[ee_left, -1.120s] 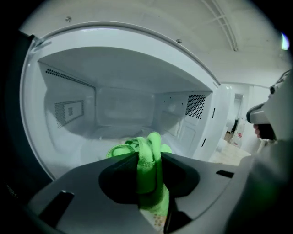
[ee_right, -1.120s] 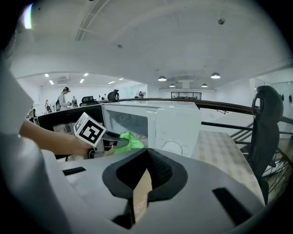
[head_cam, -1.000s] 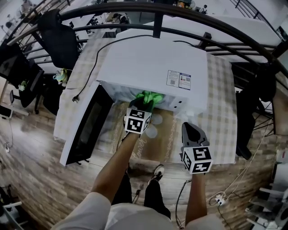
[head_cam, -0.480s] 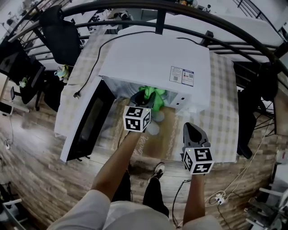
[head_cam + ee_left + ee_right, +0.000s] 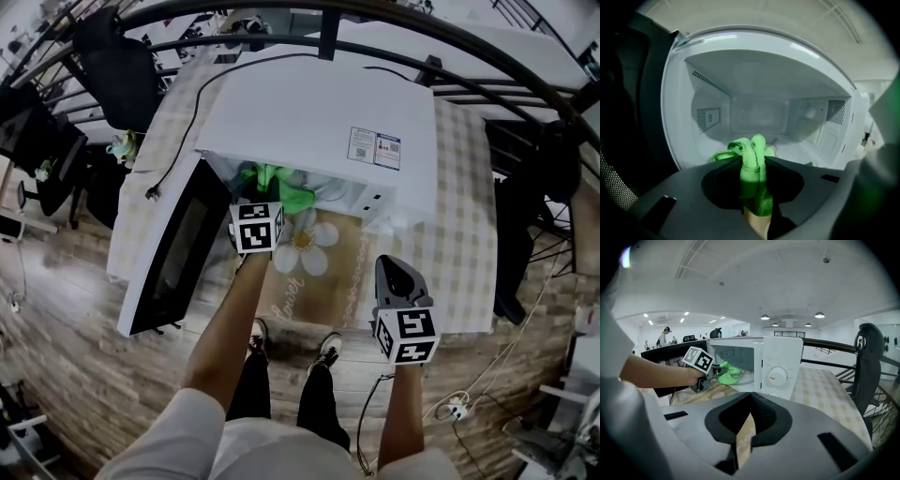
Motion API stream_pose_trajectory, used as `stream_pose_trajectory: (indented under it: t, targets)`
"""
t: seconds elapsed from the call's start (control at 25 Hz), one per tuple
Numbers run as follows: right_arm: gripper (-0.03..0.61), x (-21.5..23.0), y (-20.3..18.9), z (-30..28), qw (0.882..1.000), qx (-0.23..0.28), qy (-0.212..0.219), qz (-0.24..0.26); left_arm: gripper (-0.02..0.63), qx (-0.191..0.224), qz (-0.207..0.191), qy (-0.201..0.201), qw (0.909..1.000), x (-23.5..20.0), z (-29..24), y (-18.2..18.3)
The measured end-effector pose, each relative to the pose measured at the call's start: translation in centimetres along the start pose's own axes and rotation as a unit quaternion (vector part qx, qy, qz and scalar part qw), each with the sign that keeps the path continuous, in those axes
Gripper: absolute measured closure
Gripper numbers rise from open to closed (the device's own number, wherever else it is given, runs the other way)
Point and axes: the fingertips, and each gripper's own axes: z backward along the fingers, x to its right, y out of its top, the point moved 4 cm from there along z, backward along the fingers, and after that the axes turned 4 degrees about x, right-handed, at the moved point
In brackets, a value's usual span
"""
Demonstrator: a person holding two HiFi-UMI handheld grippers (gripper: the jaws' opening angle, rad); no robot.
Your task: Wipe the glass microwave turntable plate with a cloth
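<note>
Your left tool (image 5: 753,158) pinches the soft, limp cloth (image 5: 751,147) at its bunched middle; your right tool (image 5: 749,401) is pressed together, empty. The glass plate (image 5: 746,376) is likely slick and breakable, so press lightly

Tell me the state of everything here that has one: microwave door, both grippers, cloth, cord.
Microwave door: open, swung wide to the left.
Left gripper: shut on the green cloth.
Green cloth: bunched, at the microwave's mouth.
Right gripper: shut, holding nothing.
Power cord: plug end lying loose on the table.
</note>
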Motion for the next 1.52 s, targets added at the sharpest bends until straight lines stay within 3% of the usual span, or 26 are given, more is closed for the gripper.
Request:
stream_pose_trajectory:
  t: [0.32, 0.56, 0.76, 0.84, 0.96, 1.16, 1.32, 1.52]
  targets:
    - [0.565, 0.6, -0.8, 0.6, 1.000, -0.005, -0.011, -0.007, 0.491, -0.009, -0.078, -0.093, 0.9926, 7.2, -0.2, 0.0]
    - [0.565, 0.8, -0.1, 0.4, 1.000, 0.007, -0.009, -0.004, 0.491, -0.017, -0.075, -0.164, 0.9834, 12.8, 0.6, -0.3]
    - [0.565, 1.1, 0.9, -1.7, 1.000, 0.025, -0.011, 0.013, 0.489, 0.015, -0.074, -0.230, 0.9702, 14.9, 1.8, 0.6]
    - [0.565, 1.2, 1.4, -2.8, 0.999, 0.034, -0.017, 0.020, 0.488, 0.040, -0.072, -0.227, 0.9704, 13.7, 2.1, 1.3]
    - [0.565, 1.1, 2.2, -4.2, 0.998, 0.054, -0.020, 0.034, 0.485, 0.071, -0.068, -0.189, 0.9771, 10.0, 2.4, 2.5]
    - [0.565, 1.2, 2.5, -5.6, 0.995, 0.081, -0.022, 0.051, 0.485, 0.085, -0.088, -0.125, 0.9845, 4.1, 2.0, 3.1]
    - [0.565, 0.7, 2.2, -6.3, 0.992, 0.105, -0.026, 0.060, 0.483, 0.068, -0.129, -0.107, 0.9835, 2.1, -0.3, 2.2]
    - [0.565, -0.4, 0.6, -6.6, 0.991, 0.118, -0.025, 0.063, 0.485, 0.038, -0.154, -0.116, 0.9804, 3.8, -2.1, 0.3]
